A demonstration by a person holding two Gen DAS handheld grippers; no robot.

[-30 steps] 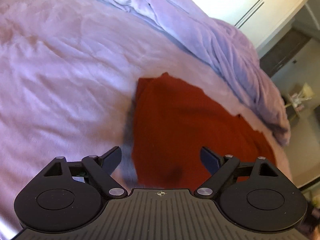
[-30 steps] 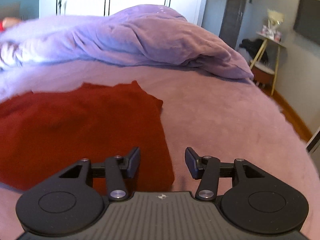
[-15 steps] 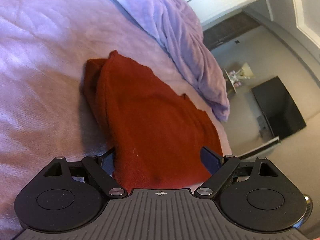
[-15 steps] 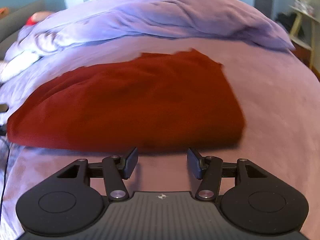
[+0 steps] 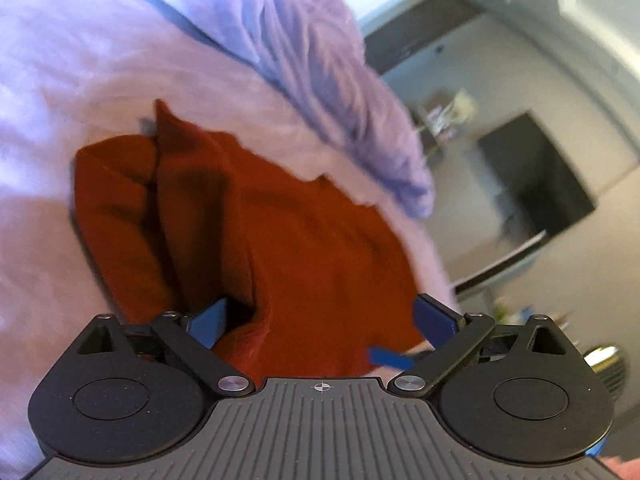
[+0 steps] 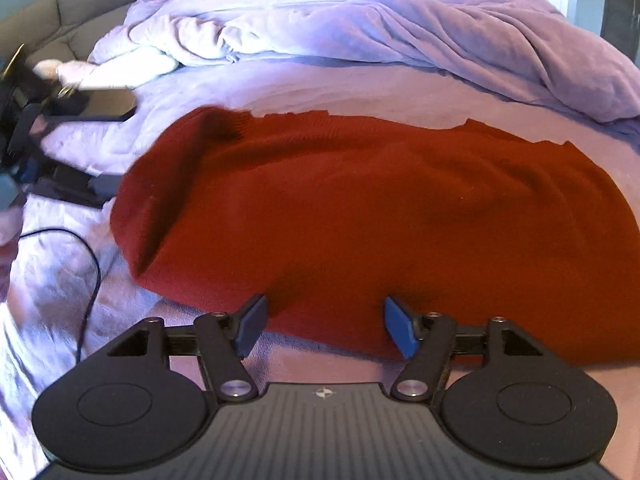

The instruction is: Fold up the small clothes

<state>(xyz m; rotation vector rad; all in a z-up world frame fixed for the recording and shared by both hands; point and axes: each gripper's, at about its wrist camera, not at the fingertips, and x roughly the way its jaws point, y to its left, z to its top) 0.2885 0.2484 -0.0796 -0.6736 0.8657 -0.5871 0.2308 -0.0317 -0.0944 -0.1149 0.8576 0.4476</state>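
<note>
Red knit garment [image 6: 360, 208] (folded), edge between opening right tool [image 6: 324, 324]; bed [image 6: 360, 92]

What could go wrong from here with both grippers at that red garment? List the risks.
1. The left gripper, jaws opening, sits over bunched folds of the red garment; closing there might pinch several layers together.
2. The right gripper, also opening, faces the near hem low against the purple bedcover; it could catch bedcover along with the hem.

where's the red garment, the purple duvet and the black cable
red garment [image 6: 360, 208], right wrist view, middle of its top
purple duvet [image 6: 400, 28], right wrist view, bunched folds
black cable [image 6: 94, 264], right wrist view, its curve
</note>
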